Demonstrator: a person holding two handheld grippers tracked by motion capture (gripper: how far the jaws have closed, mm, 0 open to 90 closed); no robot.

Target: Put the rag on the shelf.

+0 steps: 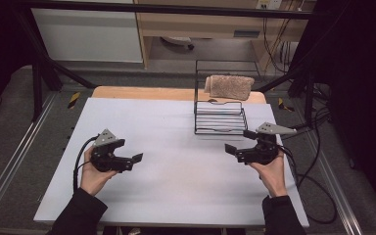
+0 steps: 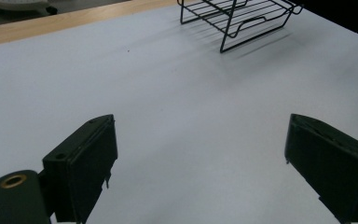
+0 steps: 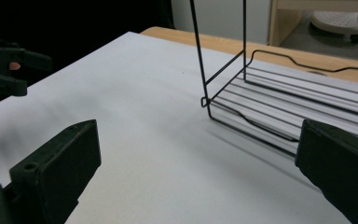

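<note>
My left gripper [image 1: 129,151] sits low over the left side of the white tabletop [image 1: 176,171], jaws pointing right. They stand wide open with nothing between them in the left gripper view [image 2: 200,135]. My right gripper [image 1: 239,142] is at the right side, pointing left, just in front of a black wire rack [image 1: 219,117]. Its jaws are also wide apart and empty in the right gripper view [image 3: 200,135]. A folded beige towel [image 1: 229,86] lies on the rack's upper tier. The rack's lower shelf [image 3: 270,102] is bare.
The white sheet covers a wooden table whose far edge [image 1: 142,93] shows behind it. The rack [image 2: 237,18] stands at the back right. Black cables [image 1: 313,181] trail off the table's right side. The other gripper [image 3: 9,70] shows at the far left of the right gripper view.
</note>
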